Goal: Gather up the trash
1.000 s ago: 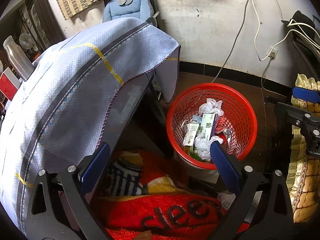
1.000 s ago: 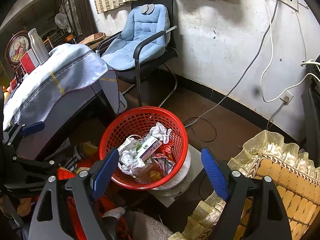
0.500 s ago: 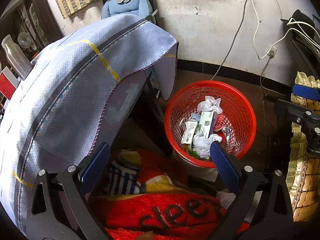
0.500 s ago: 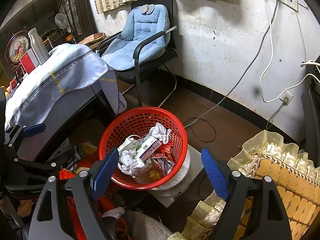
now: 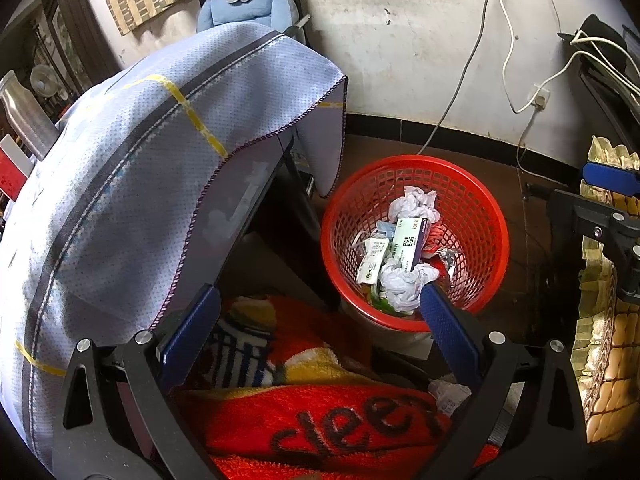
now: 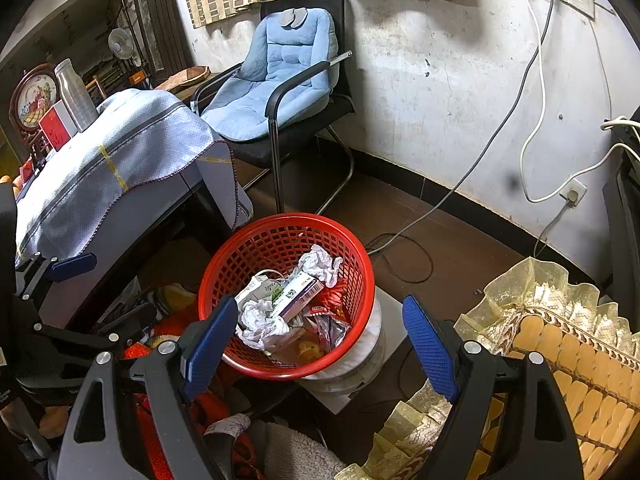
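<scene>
Trash basket (image 6: 286, 296) sits just ahead of the right gripper (image 6: 320, 332), nearer it than the left gripper (image 5: 320, 320); both gape wide, empty.

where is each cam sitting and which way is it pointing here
Left wrist: rides the left gripper, looking down past the cloth-covered table at the red basket and a red blanket; its own open blue fingers show, plus the right gripper at the right edge.
Right wrist: rides the right gripper, looking down and forward at the basket, blue chair and wall; its open fingers show, the left gripper at left.
Shared: basket, table, chair.
</scene>
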`<action>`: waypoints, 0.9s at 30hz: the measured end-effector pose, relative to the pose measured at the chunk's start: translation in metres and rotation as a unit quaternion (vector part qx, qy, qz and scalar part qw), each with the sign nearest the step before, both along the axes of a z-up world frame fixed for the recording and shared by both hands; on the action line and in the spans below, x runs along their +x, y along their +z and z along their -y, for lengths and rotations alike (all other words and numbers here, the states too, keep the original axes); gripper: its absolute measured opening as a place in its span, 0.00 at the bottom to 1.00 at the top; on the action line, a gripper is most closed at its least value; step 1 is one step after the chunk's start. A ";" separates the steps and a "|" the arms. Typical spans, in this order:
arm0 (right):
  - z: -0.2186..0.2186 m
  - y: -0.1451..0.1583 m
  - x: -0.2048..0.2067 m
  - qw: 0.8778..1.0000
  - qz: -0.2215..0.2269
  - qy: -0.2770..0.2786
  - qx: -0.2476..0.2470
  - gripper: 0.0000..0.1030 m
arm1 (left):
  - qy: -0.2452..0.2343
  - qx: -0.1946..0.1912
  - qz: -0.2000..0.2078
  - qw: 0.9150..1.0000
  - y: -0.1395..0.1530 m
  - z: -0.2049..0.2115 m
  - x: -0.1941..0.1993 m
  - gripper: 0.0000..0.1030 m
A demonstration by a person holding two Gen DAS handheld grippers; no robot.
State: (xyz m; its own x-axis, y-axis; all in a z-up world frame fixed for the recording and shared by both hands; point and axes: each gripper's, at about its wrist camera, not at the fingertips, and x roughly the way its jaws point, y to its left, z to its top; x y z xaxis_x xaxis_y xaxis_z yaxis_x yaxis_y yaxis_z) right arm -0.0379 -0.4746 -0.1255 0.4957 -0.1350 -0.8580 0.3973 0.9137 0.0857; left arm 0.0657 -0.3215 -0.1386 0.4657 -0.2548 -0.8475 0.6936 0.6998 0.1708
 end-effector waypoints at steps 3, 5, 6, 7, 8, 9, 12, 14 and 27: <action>0.000 0.000 0.000 1.000 0.000 0.000 0.001 0.81 | -0.002 0.000 -0.002 1.000 -0.001 0.001 0.000 0.93; 0.000 0.000 0.000 1.000 0.000 -0.001 0.001 0.81 | -0.003 -0.001 -0.004 1.000 -0.001 0.001 0.000 0.93; 0.000 0.000 0.000 1.000 0.000 -0.001 0.001 0.81 | -0.003 -0.002 -0.004 1.000 0.000 0.000 -0.001 0.93; 0.000 0.000 0.000 1.000 0.000 -0.001 0.001 0.81 | -0.003 -0.003 -0.003 1.000 0.000 0.000 -0.001 0.93; 0.000 0.000 0.000 1.000 0.000 -0.001 0.001 0.81 | -0.003 -0.003 -0.003 1.000 0.000 0.001 -0.001 0.93; 0.001 -0.001 -0.001 1.000 0.001 -0.001 0.002 0.81 | -0.004 -0.003 -0.002 1.000 0.000 0.001 -0.001 0.93; 0.000 -0.002 -0.002 1.000 0.001 -0.002 0.003 0.81 | -0.006 -0.003 0.000 1.000 0.001 0.002 -0.003 0.93; 0.000 -0.002 -0.002 1.000 0.001 -0.002 0.004 0.81 | -0.008 -0.003 0.002 1.000 0.001 0.002 -0.004 0.93; 0.001 -0.002 -0.001 1.000 0.001 -0.002 0.004 0.81 | -0.008 -0.001 0.000 1.000 0.000 0.003 -0.004 0.93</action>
State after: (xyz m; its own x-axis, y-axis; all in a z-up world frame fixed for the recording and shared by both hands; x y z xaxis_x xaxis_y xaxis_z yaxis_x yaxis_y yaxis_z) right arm -0.0393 -0.4753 -0.1273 0.4968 -0.1299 -0.8581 0.4013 0.9111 0.0944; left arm 0.0619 -0.3244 -0.1381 0.4610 -0.2642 -0.8472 0.7045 0.6895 0.1684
